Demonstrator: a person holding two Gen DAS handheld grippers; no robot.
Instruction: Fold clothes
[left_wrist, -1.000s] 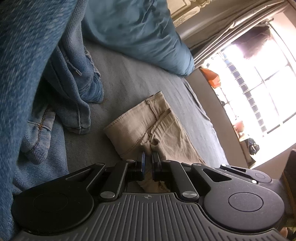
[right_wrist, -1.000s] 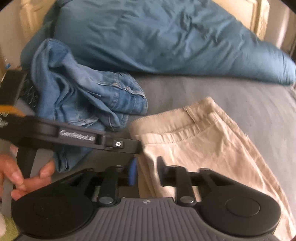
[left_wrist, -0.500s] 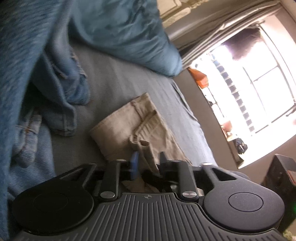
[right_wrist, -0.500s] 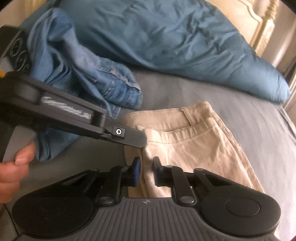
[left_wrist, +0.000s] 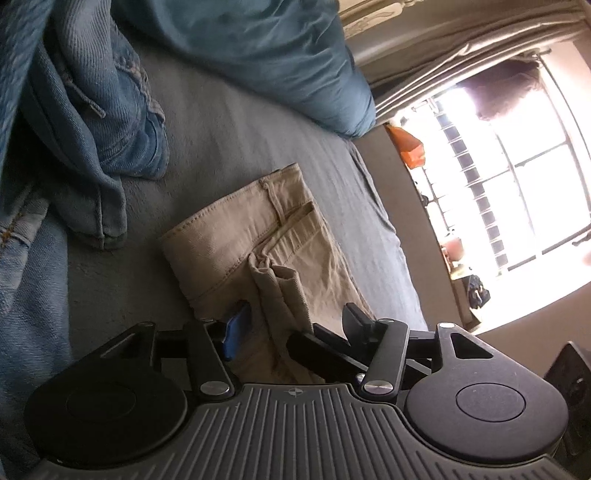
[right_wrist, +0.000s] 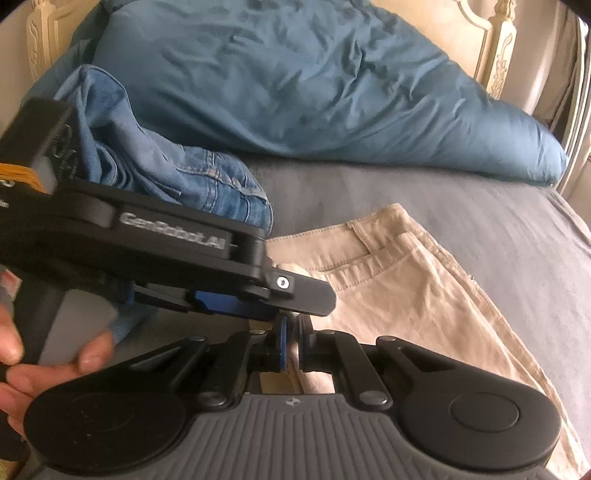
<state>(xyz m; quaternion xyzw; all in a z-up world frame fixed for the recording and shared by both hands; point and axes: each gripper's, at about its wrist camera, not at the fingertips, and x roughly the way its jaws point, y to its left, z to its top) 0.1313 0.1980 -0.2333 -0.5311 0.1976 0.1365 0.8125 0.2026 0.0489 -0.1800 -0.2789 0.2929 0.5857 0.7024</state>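
Note:
Beige trousers (left_wrist: 236, 236) (right_wrist: 388, 280) lie folded on the grey bed sheet (left_wrist: 229, 122) (right_wrist: 480, 206). My left gripper (left_wrist: 295, 321) is at their near edge and its jaws are opening. A raised ridge of beige cloth stands loose between them, and the blue pad (left_wrist: 238, 325) is off the fabric. My right gripper (right_wrist: 291, 332) is shut on the same near edge, with a thin fold of beige cloth pinched between its pads. In the right wrist view the left gripper (right_wrist: 295, 301) reaches in from the left, just above the right fingertips. A hand (right_wrist: 55, 365) holds its handle.
A crumpled heap of blue jeans (left_wrist: 92, 129) (right_wrist: 166, 166) lies left of the trousers, close to them. A large blue pillow (left_wrist: 258, 48) (right_wrist: 295, 85) spans the back against a cream headboard (right_wrist: 498, 48). A bright barred window (left_wrist: 517, 166) is beyond the bed's right edge.
The left jaws, shut on the trousers' fold a second ago, have parted and let the cloth go. The right jaws have closed onto the trousers' edge.

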